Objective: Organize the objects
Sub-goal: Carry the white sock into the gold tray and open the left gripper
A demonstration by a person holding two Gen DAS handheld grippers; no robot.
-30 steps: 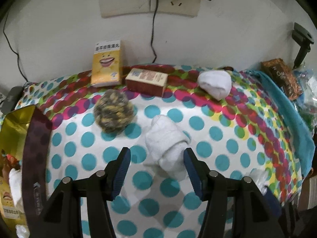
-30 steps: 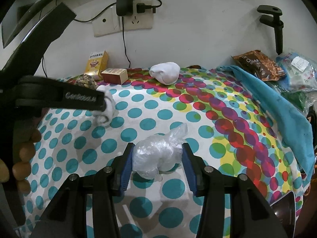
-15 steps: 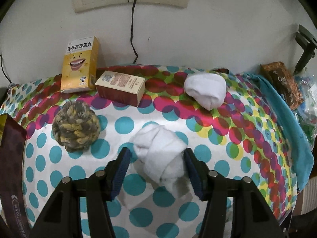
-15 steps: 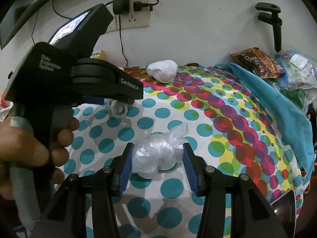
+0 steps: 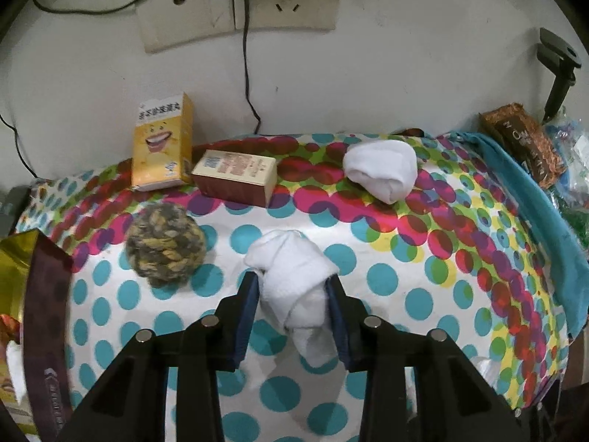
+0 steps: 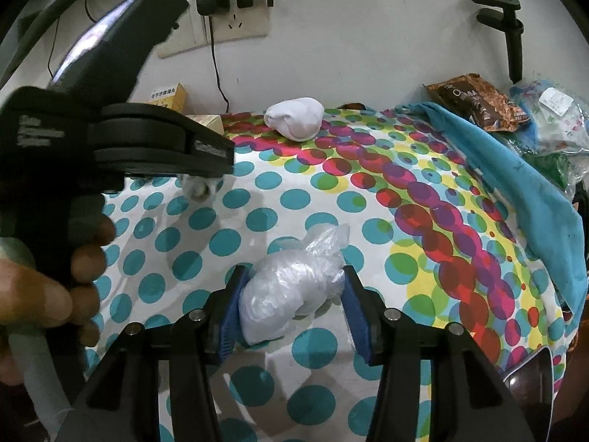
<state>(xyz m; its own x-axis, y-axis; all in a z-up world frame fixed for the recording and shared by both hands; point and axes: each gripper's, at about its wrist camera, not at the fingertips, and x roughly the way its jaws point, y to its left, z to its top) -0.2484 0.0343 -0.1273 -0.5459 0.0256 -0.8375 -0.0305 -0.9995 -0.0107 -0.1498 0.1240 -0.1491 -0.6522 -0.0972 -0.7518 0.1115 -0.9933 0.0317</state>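
On the spotty worktop (image 5: pixel 386 243), the left gripper (image 5: pixel 292 304) has its jaws pressed on both sides of a rolled white sock (image 5: pixel 294 280). Only the left view shows the rope ball (image 5: pixel 165 248), one yellow box (image 5: pixel 162 141) and one brown box (image 5: pixel 235 176). Only the right view shows the right gripper (image 6: pixel 292 304), jaws apart around a soft, crinkly plastic bag (image 6: pixel 291 283). Both views show a second white sock roll (image 5: pixel 381 169) near the wall, so two in all
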